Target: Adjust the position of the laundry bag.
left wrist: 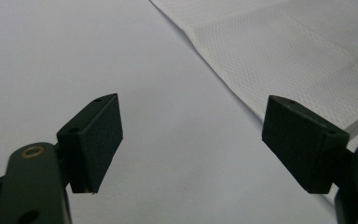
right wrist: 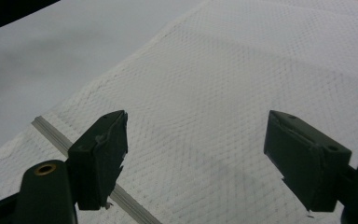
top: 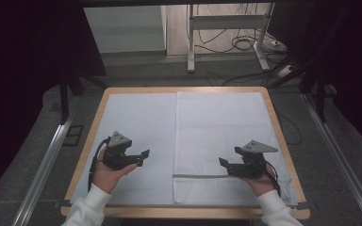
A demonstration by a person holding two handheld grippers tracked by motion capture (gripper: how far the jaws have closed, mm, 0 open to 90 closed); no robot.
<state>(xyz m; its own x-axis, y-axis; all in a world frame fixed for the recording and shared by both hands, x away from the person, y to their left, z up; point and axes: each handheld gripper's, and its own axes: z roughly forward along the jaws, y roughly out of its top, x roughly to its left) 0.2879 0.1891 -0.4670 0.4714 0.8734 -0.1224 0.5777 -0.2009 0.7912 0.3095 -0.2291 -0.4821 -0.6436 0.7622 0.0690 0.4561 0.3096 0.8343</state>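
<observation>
A white waffle-weave towel (top: pixel 221 136) lies flat on the right half of the table, with a grey stripe (top: pixel 200 176) across it near the front. My left gripper (top: pixel 144 157) hovers open over the bare pale sheet (top: pixel 136 122), left of the towel's edge (left wrist: pixel 223 79); nothing lies between its jaws (left wrist: pixel 191 142). The right gripper (top: pixel 223 165) is open above the towel's front part, pointing left. Under it the weave (right wrist: pixel 242 93) and the grey stripe (right wrist: pixel 51 130) show, and its jaws (right wrist: pixel 196 154) hold nothing.
The wooden table's rim (top: pixel 184 212) frames the pale sheet. Metal rails (top: pixel 42 165) run along both sides of the table. Beyond the far edge stand a frame's legs (top: pixel 191 42) with cables (top: pixel 242 44) on the floor. Dark curtains close in left and right.
</observation>
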